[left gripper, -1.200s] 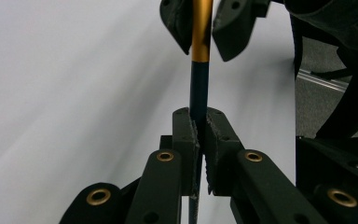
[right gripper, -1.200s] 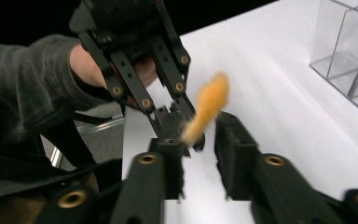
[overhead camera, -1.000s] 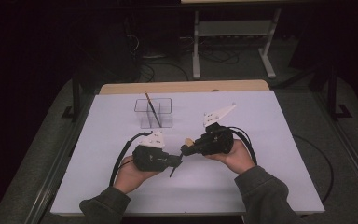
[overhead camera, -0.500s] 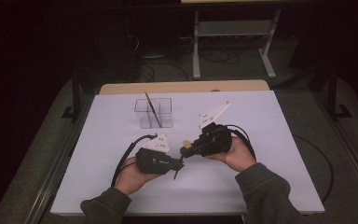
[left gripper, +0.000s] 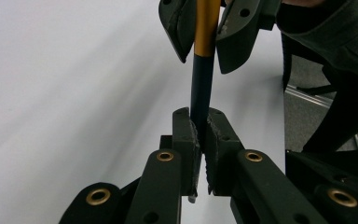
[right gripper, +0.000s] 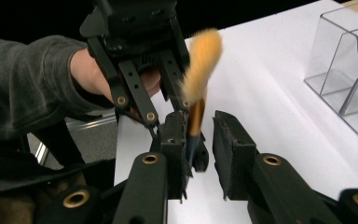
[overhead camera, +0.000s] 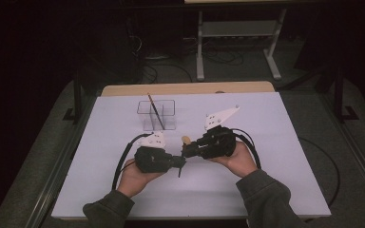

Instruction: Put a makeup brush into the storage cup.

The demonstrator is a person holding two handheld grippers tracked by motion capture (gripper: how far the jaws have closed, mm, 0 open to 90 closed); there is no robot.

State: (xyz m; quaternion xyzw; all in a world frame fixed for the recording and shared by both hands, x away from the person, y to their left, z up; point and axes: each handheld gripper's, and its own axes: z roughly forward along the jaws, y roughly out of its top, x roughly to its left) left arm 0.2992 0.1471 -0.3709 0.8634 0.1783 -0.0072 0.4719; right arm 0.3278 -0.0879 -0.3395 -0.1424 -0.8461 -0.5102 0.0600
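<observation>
Brush (left gripper: 204,70) clamped in my left gripper (left gripper: 200,140); my right gripper (right gripper: 200,140) stands open around it.
White table (overhead camera: 275,142), clear box (overhead camera: 158,114) behind, dark room, metal stand (overhead camera: 237,38).

No readable text, label, brand, number or sign anywhere in these views.

A laboratory or recording workroom is suggested. A plain white sheet-covered surface (overhead camera: 247,190) on a pale wooden top is seen beneath the left gripper (overhead camera: 179,164) and right gripper (overhead camera: 186,150), ringed by dark grey carpeted floor (overhead camera: 24,161). Beyond the grippers, loose black cables (overhead camera: 171,66) and a grey metal-framed stand (overhead camera: 237,42) are visible in an otherwise dark room. A clear plastic two-compartment holder (overhead camera: 156,114) is set just ahead of the grippers.
</observation>
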